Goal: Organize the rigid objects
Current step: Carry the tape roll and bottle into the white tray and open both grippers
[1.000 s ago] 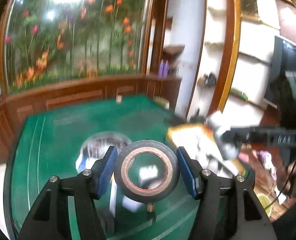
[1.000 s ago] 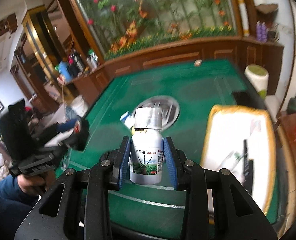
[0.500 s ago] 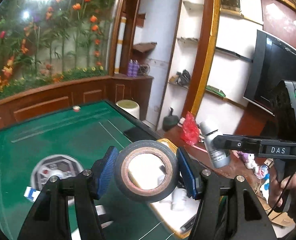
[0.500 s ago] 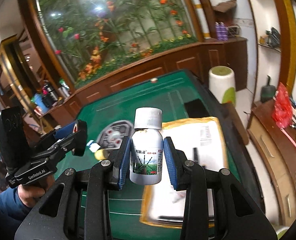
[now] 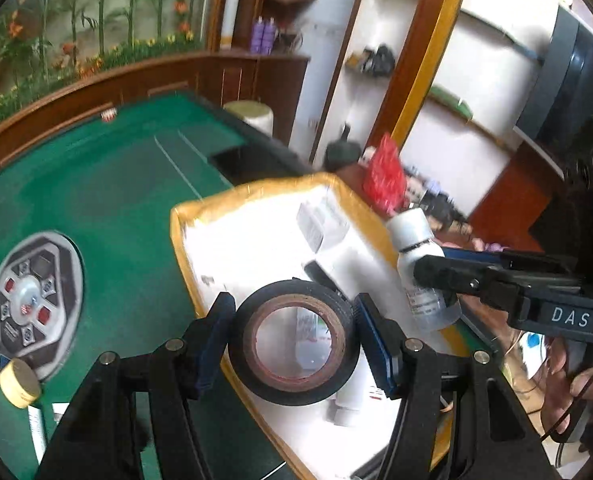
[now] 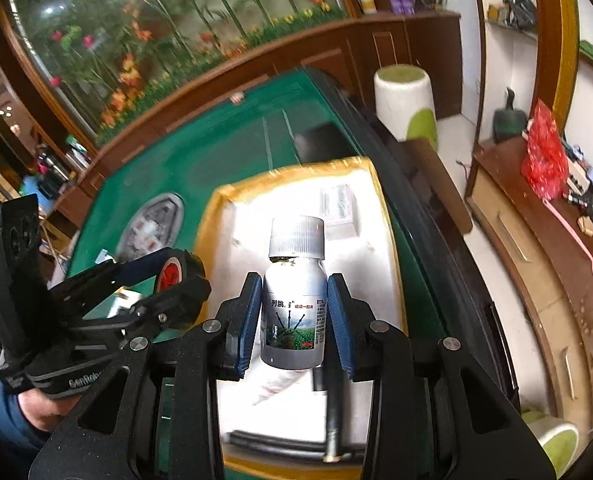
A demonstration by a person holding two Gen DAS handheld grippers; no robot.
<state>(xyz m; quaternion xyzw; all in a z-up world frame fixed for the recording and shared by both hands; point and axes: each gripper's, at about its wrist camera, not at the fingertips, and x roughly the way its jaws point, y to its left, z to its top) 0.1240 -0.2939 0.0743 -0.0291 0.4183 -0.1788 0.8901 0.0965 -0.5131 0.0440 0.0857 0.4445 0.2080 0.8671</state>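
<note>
**Lowering both loads into the tray**

My left claw clamps the black tape roll low centre; my right claw clamps the white capped plastic bottle. I'd descend over bare spots in the yellow-rimmed white tray, keeping the claws apart.

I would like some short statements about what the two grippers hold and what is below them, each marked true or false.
1. The left gripper holds a roll of black tape. True.
2. The right gripper holds a white bottle without a cap. False: a ribbed white cap is on it.
3. The tray has a yellow rim. True.
4. The table surface is red. False: it is green.
5. The tray is empty. False: a small box and other things lie in it.
</note>
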